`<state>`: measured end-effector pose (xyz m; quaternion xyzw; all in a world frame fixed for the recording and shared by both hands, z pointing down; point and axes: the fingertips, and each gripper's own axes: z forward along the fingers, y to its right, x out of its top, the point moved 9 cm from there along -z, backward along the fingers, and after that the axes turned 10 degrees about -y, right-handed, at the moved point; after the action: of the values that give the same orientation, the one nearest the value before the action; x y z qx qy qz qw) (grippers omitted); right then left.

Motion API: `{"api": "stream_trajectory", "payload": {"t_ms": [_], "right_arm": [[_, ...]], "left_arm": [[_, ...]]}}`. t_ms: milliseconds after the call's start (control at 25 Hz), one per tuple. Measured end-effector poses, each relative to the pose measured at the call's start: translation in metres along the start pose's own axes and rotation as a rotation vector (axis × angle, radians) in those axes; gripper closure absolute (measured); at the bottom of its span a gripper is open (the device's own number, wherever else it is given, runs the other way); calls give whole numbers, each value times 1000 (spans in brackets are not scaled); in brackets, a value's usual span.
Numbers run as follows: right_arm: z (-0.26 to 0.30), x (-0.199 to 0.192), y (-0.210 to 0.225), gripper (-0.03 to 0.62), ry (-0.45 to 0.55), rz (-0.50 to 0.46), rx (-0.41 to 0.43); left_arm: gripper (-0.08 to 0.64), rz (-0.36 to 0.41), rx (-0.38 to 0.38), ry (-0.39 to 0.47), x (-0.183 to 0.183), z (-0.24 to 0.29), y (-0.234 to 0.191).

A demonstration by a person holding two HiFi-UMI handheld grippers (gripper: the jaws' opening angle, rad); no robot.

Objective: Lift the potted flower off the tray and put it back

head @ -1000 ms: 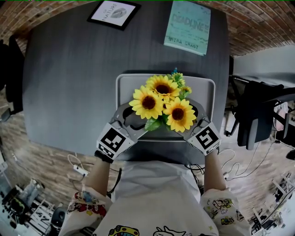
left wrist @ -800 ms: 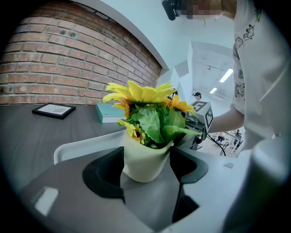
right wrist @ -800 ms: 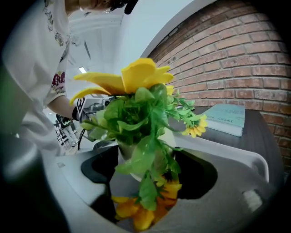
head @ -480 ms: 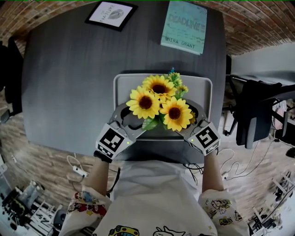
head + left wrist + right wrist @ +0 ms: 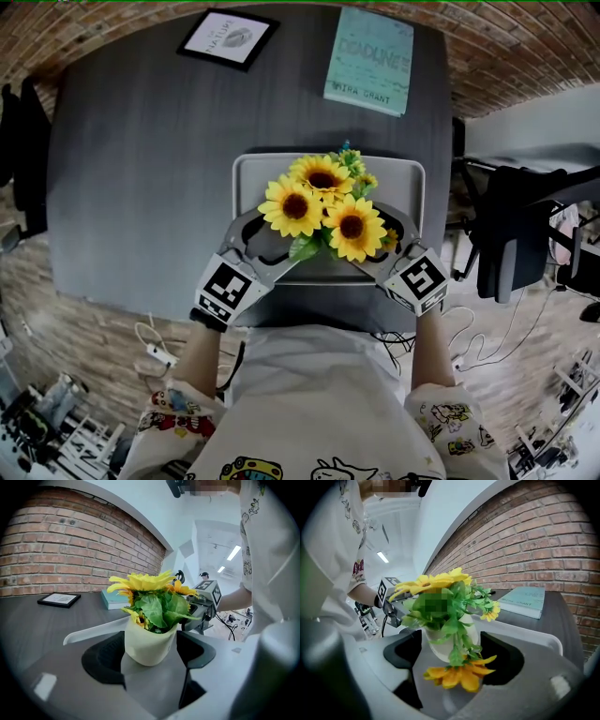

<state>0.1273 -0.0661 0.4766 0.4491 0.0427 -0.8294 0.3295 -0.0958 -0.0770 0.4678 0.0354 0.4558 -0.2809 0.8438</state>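
Left claw (image 5: pixel 151 644) and right claw (image 5: pixel 451 641) both wide, clasping pot of potted flower (image 5: pixel 323 202) over tray (image 5: pixel 251 178). Lift-off unclear; set-down likely left to do.

Overhead, two opposed views, shared flower (image 5: pixel 323 202)

White cartoon-print shirt (image 5: pixel 323 403); grey left gripper (image 5: pixel 262 242), right gripper (image 5: pixel 392 239); marker cubes (image 5: pixel 226 291).

Potted flower (image 5: pixel 323 206): yellow petals, dark brown centres, green leaves. Pot (image 5: pixel 149 644) cream.
Tray (image 5: pixel 251 173) pale grey; table (image 5: pixel 141 159) dark grey.
Book (image 5: pixel 369 61), 1 o'clock: mint-teal.
Framed print (image 5: pixel 229 37), 11 o'clock: black frame, white sheet.
Brick wall (image 5: pixel 70 541) red-brown.
Left gripper (image 5: pixel 149 654), right gripper (image 5: pixel 452 656): grey and black, cubes with black-and-white squares.
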Motion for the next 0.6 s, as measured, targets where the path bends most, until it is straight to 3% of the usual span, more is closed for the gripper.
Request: {"api": "stream_trajectory", "payload": {"t_ms": [600], "right_arm": [[-53, 12, -17, 184, 95, -8, -99]], "left_arm": [[196, 71, 78, 84, 19, -41, 21]]}}
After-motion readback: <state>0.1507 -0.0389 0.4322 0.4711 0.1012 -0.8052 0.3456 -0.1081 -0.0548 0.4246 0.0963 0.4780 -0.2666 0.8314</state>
